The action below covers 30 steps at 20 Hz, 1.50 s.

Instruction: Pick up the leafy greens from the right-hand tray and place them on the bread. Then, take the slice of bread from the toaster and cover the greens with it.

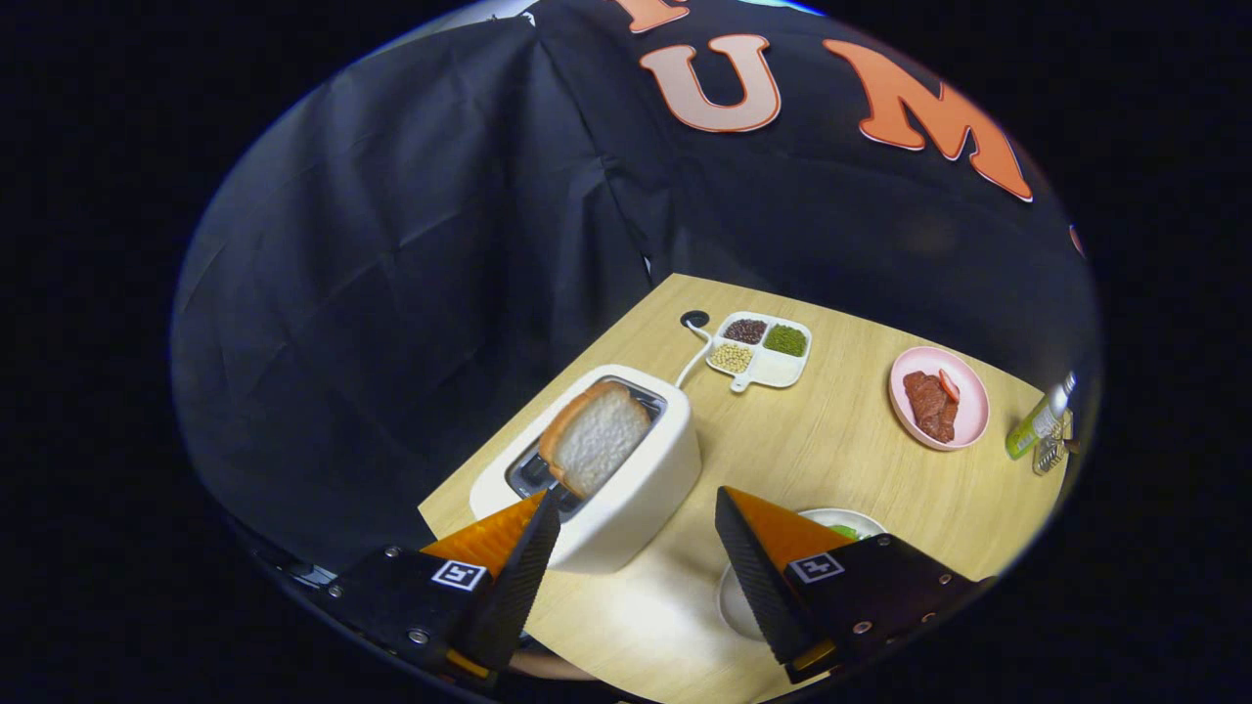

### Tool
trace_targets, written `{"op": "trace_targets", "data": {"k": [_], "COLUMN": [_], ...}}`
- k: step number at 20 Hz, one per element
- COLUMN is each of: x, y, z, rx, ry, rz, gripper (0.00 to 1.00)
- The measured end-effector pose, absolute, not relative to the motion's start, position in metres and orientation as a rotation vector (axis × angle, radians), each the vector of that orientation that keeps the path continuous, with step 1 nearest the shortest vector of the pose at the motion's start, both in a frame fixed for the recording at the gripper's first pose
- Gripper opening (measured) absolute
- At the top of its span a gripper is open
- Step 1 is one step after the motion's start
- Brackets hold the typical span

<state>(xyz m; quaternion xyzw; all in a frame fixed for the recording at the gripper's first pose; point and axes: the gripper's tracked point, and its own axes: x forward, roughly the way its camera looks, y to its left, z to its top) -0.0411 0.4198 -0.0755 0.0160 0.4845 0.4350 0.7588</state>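
Two fingers (636, 518) hang spread apart, gripping nothing, over the surface (822, 450). Just ahead of the left one, the bread (597, 438) stands tilted in the toaster (641, 479) by the surface's left edge. A plate (734, 601) with a glimpse of greens (843, 532) hides under the right finger. Beyond sit a divided tray (761, 349) of beans and a pink plate (968, 401) of meat; a green bottle (1039, 418) stands at the right edge.
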Motion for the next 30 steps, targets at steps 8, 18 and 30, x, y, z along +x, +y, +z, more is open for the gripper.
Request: {"op": "trace_targets", "data": {"k": [8, 18, 30], "x": [-0.045, -0.033, -0.026], "y": [0.48, 0.505, 0.479], "z": [-0.065, -0.112, -0.113], "rx": [0.067, -0.021, 0.063], "ry": [1.152, 1.248, 1.231], "rz": [0.937, 0.82, 0.789], "gripper": [0.95, 0.67, 0.13]}}
